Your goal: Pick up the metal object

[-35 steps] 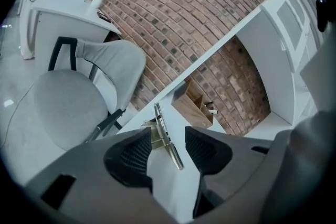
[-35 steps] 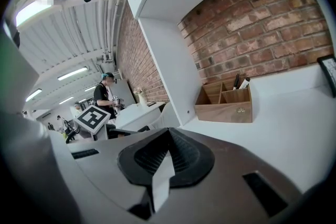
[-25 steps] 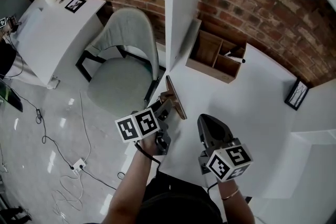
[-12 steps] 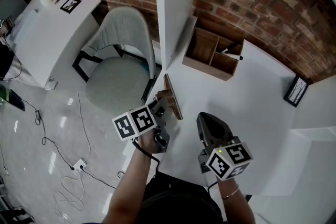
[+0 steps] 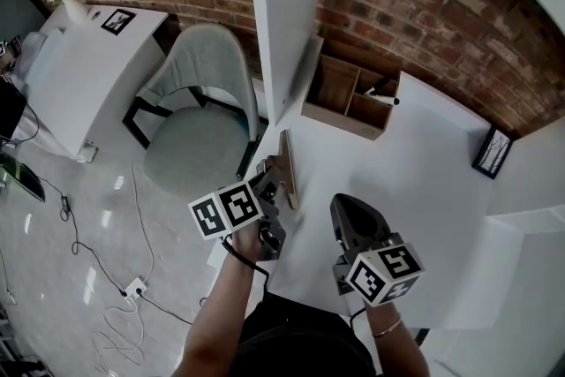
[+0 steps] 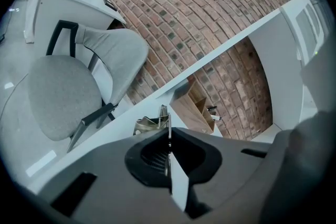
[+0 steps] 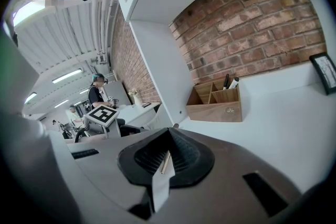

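Left gripper point(image 5: 272, 183), centre-left, has just clamped its jaws on the thin metal object point(image 5: 286, 163); right gripper point(image 5: 345, 206) is clenched, empty.

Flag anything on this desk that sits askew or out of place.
The metal object is up on its thin edge, right at the left edge of the white desk, beside the drop to the floor. The left gripper, jaws just closed, pinches it. Nothing else stands out.
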The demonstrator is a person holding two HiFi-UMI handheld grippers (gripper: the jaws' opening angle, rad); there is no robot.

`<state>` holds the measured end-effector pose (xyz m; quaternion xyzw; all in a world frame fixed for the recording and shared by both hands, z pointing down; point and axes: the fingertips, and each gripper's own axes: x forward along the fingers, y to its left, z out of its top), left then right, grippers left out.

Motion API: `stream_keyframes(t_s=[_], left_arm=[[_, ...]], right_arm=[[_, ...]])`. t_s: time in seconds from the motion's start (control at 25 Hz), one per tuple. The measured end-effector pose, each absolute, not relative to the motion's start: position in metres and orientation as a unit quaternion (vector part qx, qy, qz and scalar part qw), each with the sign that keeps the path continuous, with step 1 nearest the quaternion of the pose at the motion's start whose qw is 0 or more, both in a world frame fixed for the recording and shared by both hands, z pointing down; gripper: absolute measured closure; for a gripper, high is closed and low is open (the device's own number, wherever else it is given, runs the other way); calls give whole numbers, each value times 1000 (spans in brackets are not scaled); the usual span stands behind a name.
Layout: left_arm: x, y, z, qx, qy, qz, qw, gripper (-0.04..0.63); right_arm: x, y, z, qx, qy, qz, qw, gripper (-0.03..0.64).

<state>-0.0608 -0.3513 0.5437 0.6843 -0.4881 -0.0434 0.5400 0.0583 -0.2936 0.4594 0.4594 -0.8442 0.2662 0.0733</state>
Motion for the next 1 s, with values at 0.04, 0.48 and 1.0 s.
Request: stream_keyframes(t_s=[0.04,0.48,1.0], left_arm=[[-61,-351,540,688,-487,-45,536,584],[-64,-337,471,749,-484,-48,450,584],[-90,-281,395,799,-512,-18,315,584]], right_arm=[[59,-293,458,460,-845,265,72,612],[61,-274,440,469,-846,247,55,612],[61,-247,402,477,-856,194,38,613]])
